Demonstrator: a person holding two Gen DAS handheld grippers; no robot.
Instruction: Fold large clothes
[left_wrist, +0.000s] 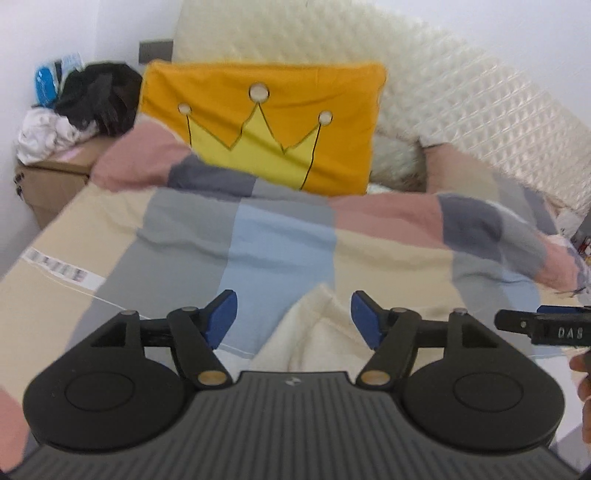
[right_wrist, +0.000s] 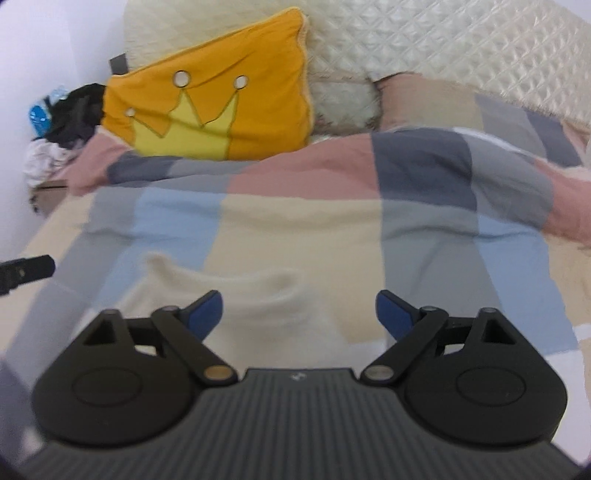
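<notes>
Clearly both tools have nothing in them: the left tool (left_wrist: 293, 319) and the right tool (right_wrist: 299, 314) each hold their blue pads apart over the cream garment (right_wrist: 240, 306), which lies on the patchwork bedcover (left_wrist: 280, 236) at the near edge of the bed. Spread flat there, it has room to be folded. An orange crown pillow (left_wrist: 266, 122) leans against the quilted headboard (left_wrist: 461, 110), well out of the way.

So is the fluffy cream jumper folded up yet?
Partly, it seems: the cream garment lies bunched on the checked bedspread. Nothing is in hand; the left gripper and right gripper both have open, empty jaws. Neatening or further folds may remain.
</notes>
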